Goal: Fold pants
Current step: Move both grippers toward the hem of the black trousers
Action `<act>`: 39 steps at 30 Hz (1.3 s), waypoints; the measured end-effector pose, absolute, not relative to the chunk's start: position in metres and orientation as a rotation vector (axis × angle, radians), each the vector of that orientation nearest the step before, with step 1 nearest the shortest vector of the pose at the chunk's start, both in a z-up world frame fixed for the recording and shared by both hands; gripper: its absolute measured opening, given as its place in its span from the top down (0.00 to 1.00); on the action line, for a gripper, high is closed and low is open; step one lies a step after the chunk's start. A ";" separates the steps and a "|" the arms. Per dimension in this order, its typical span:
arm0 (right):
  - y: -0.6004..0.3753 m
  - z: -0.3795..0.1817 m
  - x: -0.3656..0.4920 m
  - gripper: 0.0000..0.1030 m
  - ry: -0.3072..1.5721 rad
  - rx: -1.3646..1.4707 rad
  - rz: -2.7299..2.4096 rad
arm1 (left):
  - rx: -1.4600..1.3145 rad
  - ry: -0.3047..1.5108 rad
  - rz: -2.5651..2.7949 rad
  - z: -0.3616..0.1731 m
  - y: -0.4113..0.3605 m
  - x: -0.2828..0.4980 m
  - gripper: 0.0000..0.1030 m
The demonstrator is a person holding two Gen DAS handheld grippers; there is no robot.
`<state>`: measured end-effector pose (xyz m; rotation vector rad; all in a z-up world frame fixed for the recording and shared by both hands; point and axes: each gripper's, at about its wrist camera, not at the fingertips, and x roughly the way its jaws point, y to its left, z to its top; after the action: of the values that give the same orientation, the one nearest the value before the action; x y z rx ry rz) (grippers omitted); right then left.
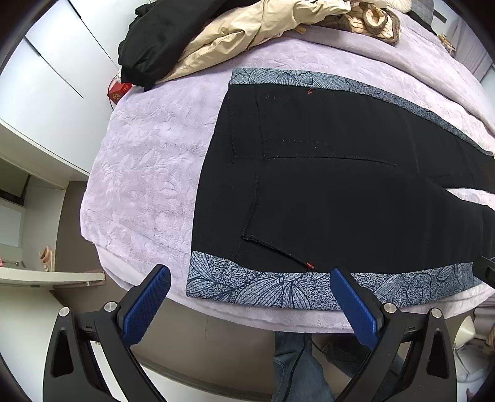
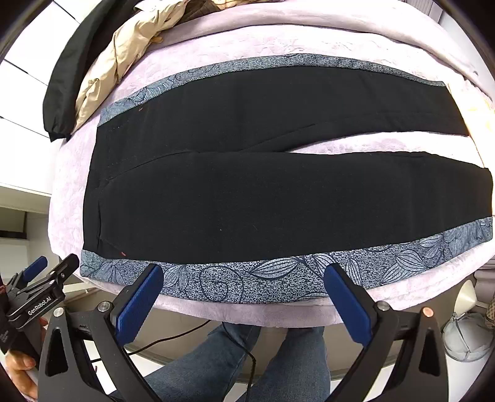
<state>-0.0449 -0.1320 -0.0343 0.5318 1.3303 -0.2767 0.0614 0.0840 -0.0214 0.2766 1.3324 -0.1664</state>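
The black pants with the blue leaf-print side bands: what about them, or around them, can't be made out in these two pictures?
- Black pants with blue leaf-print side bands, left wrist view: the legs run off the right edge.
- Same pants, right wrist view: the underside is hidden against the lilac plush blanket.
- Small red box, left wrist view: lettering too small to read, partly behind the blanket edge.
- Beige jacket, left wrist view: crumpled and cut off by the top edge.

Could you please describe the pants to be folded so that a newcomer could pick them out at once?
Find the lilac blanket covering the bed. The pants lie flat along its near edge, legs spread. Unlike the crumpled black garment and beige jacket behind, they have blue leaf-patterned side stripes.
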 end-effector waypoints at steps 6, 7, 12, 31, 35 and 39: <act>-0.133 -0.037 -0.046 0.00 1.329 0.549 -0.274 | 0.282 1.336 -0.171 -0.023 0.082 0.062 0.00; -0.133 -0.038 -0.046 0.00 1.331 0.553 -0.275 | 0.283 1.339 -0.170 -0.024 0.082 0.062 0.00; -0.133 -0.042 -0.046 0.00 1.342 0.559 -0.272 | 0.296 1.349 -0.172 -0.028 0.079 0.062 0.00; -0.132 -0.075 -0.039 0.00 1.396 0.569 -0.260 | 0.305 1.408 -0.167 -0.059 0.076 0.066 0.00; -0.133 -0.079 -0.038 0.00 1.398 0.562 -0.263 | 0.307 1.402 -0.169 -0.060 0.075 0.068 0.00; -0.136 -0.079 -0.039 0.00 1.396 0.556 -0.266 | 0.307 1.400 -0.157 -0.060 0.074 0.069 0.00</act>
<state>-0.0391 -0.1356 -0.0795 0.5560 1.3958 -0.2658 0.0686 0.0738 -0.0600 0.3071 1.4002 -0.1570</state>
